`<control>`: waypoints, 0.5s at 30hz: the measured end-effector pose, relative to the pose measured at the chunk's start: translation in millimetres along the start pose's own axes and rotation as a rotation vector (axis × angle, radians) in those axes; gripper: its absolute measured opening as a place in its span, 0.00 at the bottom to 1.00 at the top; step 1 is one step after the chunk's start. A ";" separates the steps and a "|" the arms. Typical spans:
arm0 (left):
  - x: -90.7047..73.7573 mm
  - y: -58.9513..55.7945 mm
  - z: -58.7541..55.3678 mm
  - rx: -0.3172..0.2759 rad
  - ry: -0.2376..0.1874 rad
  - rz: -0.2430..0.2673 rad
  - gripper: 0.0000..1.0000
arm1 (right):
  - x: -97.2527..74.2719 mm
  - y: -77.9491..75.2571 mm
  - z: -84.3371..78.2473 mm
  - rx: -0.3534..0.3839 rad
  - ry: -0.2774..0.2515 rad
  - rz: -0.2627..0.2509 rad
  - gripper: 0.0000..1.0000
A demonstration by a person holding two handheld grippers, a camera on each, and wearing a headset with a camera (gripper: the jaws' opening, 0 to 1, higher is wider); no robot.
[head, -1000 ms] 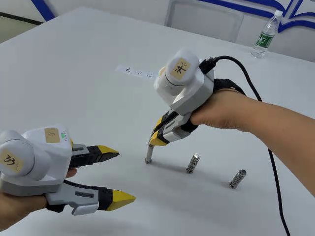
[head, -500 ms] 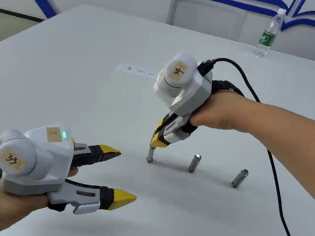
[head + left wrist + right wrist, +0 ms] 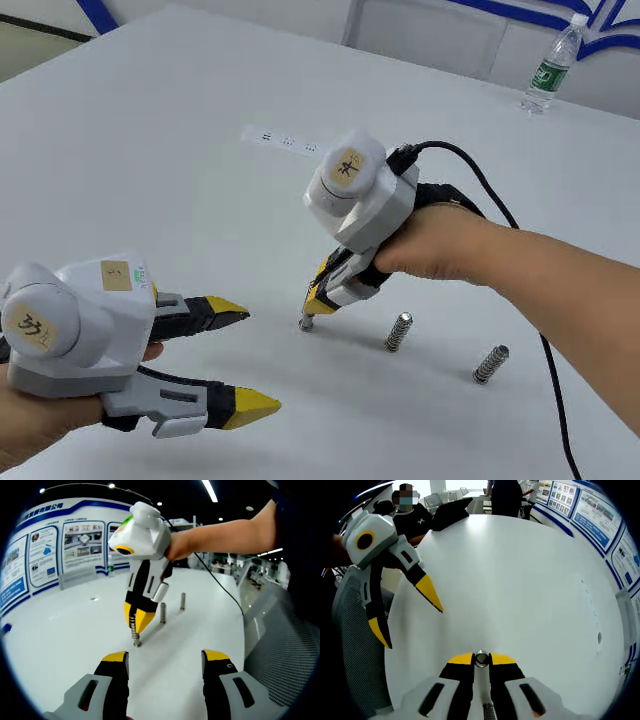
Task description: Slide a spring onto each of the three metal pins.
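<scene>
Yellow-tipped jaws of the right gripper are pinched together on a spring, whose coils show between the tips in the left gripper view. The gripper points steeply down at the white table. The spring sits over an upright metal pin, and the bare foot of the pin stands on the table just under the tips, at 6 o'clock from them. In the right gripper view the pin's round end shows right between the closed tips, with its shaft running back along the gap between the jaws. The left gripper hangs at about 8 o'clock from that pin in the head view, well apart from it. Its jaws are spread wide and hold nothing, and its tips point toward the pin. From the left gripper view the pin stands at 12 o'clock, ahead of the open jaws. Two more pins stand on the table, each already wearing a spring. In the head view the near one is at 3 o'clock from the gripped pin and the far one lies beyond it at about 4 o'clock. Both lean slightly and touch neither gripper. A black cable runs from the right gripper back over the person's forearm. A bottle stands at the table's far edge, at 2 o'clock.
</scene>
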State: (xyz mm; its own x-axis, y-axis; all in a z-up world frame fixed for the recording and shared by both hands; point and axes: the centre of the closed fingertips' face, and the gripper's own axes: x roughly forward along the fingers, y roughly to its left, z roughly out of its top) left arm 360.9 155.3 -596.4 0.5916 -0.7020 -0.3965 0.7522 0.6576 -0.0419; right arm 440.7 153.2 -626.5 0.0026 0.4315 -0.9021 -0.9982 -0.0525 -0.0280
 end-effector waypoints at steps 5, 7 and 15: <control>0.5 0.3 -0.1 0.000 0.003 -0.002 0.60 | 7.4 -0.5 -3.1 0.003 0.006 -0.005 0.13; 0.8 0.5 -0.4 -0.002 0.004 -0.003 0.60 | 12.1 -1.7 -4.5 0.008 0.009 -0.007 0.13; 3.3 -0.8 -3.5 -0.010 0.005 -0.007 0.60 | 20.5 -5.1 -8.1 0.017 0.014 -0.021 0.13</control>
State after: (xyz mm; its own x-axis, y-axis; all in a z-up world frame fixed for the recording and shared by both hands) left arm 361.2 153.4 -600.9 0.5848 -0.7052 -0.4008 0.7533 0.6555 -0.0542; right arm 446.2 155.1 -648.4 0.0246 0.4197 -0.9073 -0.9988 -0.0277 -0.0399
